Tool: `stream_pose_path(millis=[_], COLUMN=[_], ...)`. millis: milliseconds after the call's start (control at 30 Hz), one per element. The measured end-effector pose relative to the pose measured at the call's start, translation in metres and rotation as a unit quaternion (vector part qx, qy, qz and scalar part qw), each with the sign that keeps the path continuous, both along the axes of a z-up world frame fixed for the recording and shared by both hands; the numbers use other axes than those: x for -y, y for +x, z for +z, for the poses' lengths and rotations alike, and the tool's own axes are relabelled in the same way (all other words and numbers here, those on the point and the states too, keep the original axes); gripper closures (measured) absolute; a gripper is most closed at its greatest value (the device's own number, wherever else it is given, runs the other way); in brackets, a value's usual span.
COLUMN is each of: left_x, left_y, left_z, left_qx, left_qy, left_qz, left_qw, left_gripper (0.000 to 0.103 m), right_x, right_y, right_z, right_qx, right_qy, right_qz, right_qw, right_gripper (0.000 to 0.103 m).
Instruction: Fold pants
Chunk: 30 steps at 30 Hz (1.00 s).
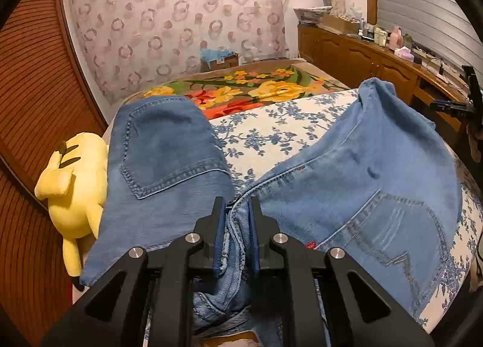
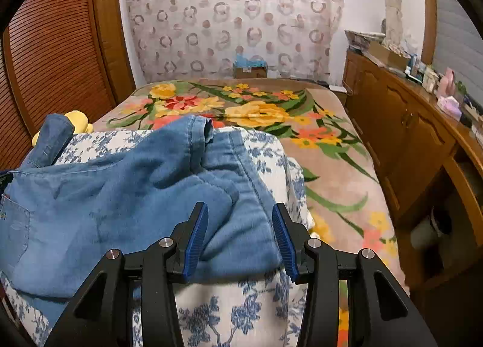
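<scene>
- We see a bed (image 2: pixel 338 171) filling most of both views, covered by a tan blanket with large yellow and orange flowers (image 2: pixel 256 111); a white sheet with blue flowers (image 1: pixel 271 135) lies over the near part.
- Along our right runs a long wooden sideboard (image 2: pixel 401 123). Its top carries bottles, small jars and a cardboard box (image 2: pixel 386 55); what that box contains is too small for us to tell.
- On the far wall hangs a sheer curtain printed with rings (image 1: pixel 181 20). A louvred wooden door (image 1: pixel 30 81) stands at our left.
- The pants (image 1: pixel 362 165), blue denim jeans, lie on the blue-flowered sheet. In the left wrist view the seat faces up, with a back pocket on each side of the centre seam. In the right wrist view the denim lies rumpled across the sheet.
- A yellow plush toy (image 1: pixel 75 184) lies at the bed's left edge, just beside the jeans.
- At the far end of the bed sits a small open cardboard carton (image 1: pixel 219 60) holding something blue and crumpled.
- Our left gripper (image 1: pixel 236 232) is clenched on the jeans, with bunched denim at the centre seam pinched between its blue pads.
- Our right gripper (image 2: pixel 240 238) is spread wide above a fold of the jeans, its pads apart on either side of the cloth, pinching nothing.
</scene>
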<state>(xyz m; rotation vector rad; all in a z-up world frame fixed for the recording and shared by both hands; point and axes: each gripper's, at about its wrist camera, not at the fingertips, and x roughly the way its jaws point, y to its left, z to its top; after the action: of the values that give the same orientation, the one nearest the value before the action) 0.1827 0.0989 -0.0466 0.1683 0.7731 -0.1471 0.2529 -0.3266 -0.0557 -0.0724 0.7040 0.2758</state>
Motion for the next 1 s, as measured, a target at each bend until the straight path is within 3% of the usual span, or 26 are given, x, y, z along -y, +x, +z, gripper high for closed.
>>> stream_pose_path(millis=[100, 200, 267, 300, 367, 600, 700, 733, 800, 900, 1000], left_x=[0.005, 0.008, 0.011, 0.011, 0.014, 0.023, 0.027, 0.028, 0.029, 0.029, 0.028], left_y=[-0.003, -0.009, -0.012, -0.014, -0.017, -0.026, -0.032, -0.034, -0.039, -0.046, -0.055], left_z=[0.002, 0.008, 0.013, 0.015, 0.02, 0.024, 0.023, 0.022, 0.021, 0.021, 0.024], left_qx=[0.005, 0.02, 0.029, 0.035, 0.044, 0.057, 0.058, 0.058, 0.059, 0.06, 0.065], left_qy=[-0.014, -0.023, -0.031, -0.038, -0.049, -0.076, -0.071, -0.068, -0.062, -0.061, -0.065], left_qz=[0.001, 0.001, -0.001, -0.003, -0.003, -0.006, -0.006, -0.006, -0.006, -0.004, -0.004], left_qw=[0.9999, 0.9995, 0.9991, 0.9987, 0.9979, 0.9955, 0.9958, 0.996, 0.9963, 0.9963, 0.9957], left_gripper=[0.083, 0.07, 0.046, 0.042, 0.024, 0.023, 0.023, 0.023, 0.023, 0.023, 0.023], right_x=[0.003, 0.003, -0.001, -0.003, -0.007, -0.021, -0.017, -0.018, -0.013, 0.015, 0.035], right_y=[-0.002, 0.0, 0.003, 0.005, 0.012, 0.037, 0.037, 0.034, 0.022, -0.005, -0.032], right_z=[-0.004, -0.006, -0.008, -0.008, -0.01, -0.023, -0.022, -0.021, -0.009, 0.02, 0.043], right_qx=[-0.012, -0.023, -0.027, -0.027, -0.03, -0.052, -0.061, -0.059, -0.025, 0.033, 0.066], right_qy=[0.015, 0.031, 0.038, 0.04, 0.045, 0.042, 0.056, 0.057, 0.049, 0.074, 0.064], right_qz=[-0.006, -0.007, -0.005, -0.004, -0.001, -0.005, 0.004, 0.009, 0.0, -0.038, -0.062], right_qw=[1.0, 0.999, 0.999, 0.999, 0.999, 0.998, 0.997, 0.997, 0.999, 0.996, 0.994], right_gripper=[0.057, 0.057, 0.057, 0.057, 0.057, 0.057, 0.085, 0.099, 0.102, 0.102, 0.102])
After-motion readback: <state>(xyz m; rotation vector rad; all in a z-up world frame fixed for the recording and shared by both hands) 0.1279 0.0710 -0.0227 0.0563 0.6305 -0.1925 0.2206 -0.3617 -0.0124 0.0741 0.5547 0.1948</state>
